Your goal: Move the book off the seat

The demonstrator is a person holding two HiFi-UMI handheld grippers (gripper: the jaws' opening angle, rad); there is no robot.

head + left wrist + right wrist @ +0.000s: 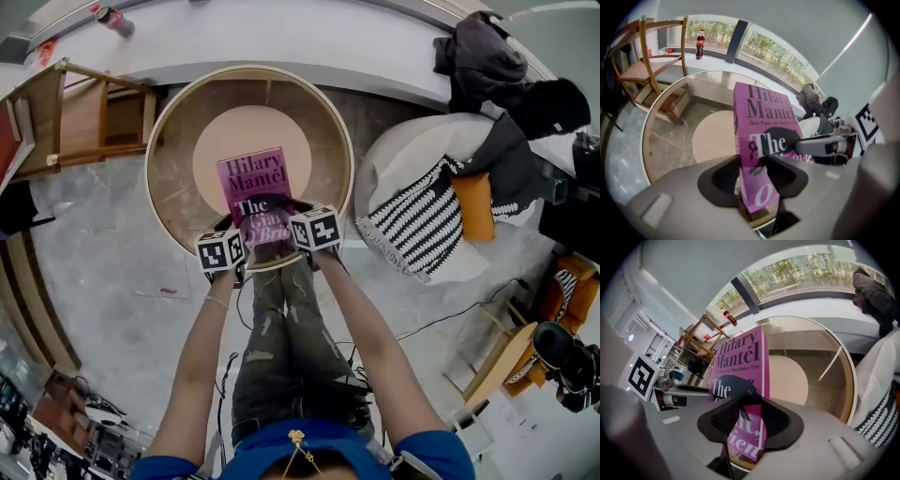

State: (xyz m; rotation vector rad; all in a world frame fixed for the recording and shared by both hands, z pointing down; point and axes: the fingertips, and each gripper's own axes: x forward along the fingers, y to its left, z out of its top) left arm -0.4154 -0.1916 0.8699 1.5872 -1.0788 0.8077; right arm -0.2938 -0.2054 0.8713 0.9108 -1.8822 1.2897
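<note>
Head view: magenta paperback book (253, 192) is held by both grippers over the near edge of the round glass-topped desk with a wooden rim (159, 122), cover facing up. Can't tell if its lower end touches the rim. Left gripper (236, 234) has the book's bottom left corner and right gripper (292, 223) the bottom right. A white beanbag with a striped throw (422, 216) sits just right of the desk, a wooden chair (89, 112) sits left of it, and a cola bottle (114, 19) lies on the white ledge beyond. Left gripper view: jaws are clenched on the book's lower spine edge, with the cover running up and away from them. The other gripper's marker cube is at the right, and the bottle is upright on the ledge here. Right gripper view: jaws are clamped on the book's lower fore-edge corner, and the desk's glass and rim show beyond on the right.
</note>
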